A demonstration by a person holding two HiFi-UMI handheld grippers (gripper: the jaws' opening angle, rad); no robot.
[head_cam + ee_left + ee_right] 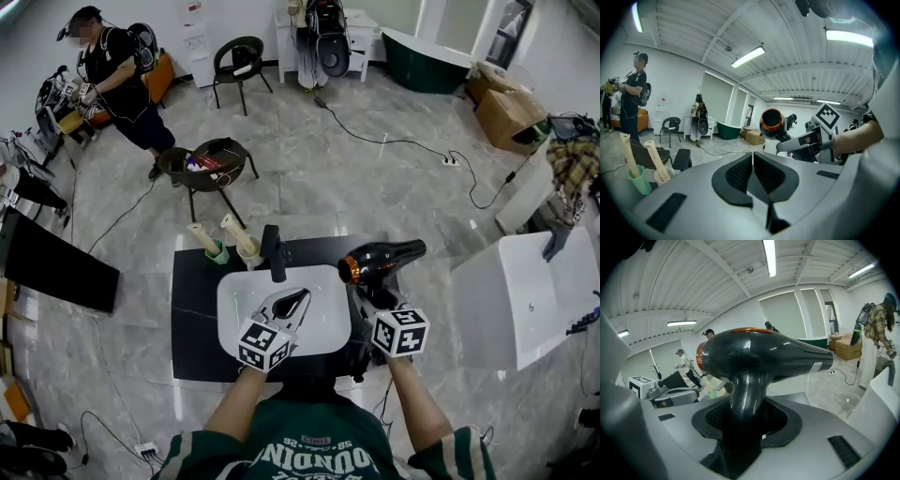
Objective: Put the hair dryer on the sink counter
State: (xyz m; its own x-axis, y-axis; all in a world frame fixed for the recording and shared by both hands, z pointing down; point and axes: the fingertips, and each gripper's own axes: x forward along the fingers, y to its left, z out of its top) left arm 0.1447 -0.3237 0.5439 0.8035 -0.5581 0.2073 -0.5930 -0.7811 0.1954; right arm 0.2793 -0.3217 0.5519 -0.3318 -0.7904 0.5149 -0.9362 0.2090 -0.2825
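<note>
1. Grips the hair dryer (764, 357) by its handle in the right gripper (745, 423), with the jaws held wide apart by the thick black stem and pressing it from both sides. Takes it low on the handle, most likely so the heavy barrel sits balanced above the jaws and does not swing.
2. Carries the barrel roughly level and crosswise, the orange-ringed end turned toward the basin (234, 300). Hangs it in the air over the right end of the sink counter (192, 309), not yet set down.
3. Parks the left gripper (753, 176) over the white basin, its jaws together and nothing between them. Appears to be idle there, clear of the dryer's path yet near enough to steady it.
4. Shows the faucet (275, 251) upright behind the basin. Shows a green cup (217, 251) and a white cup (247, 251) with wooden-handled sticks crowding the back left corner. Leaves the bare black strip to the right of the basin as the likeliest landing place, which explains the approach from that side.
5. Calls next for lowering until the barrel and handle lie on the counter, and only then for opening the jaws. Risks a roll off the near edge or into the basin if let go too high.
</note>
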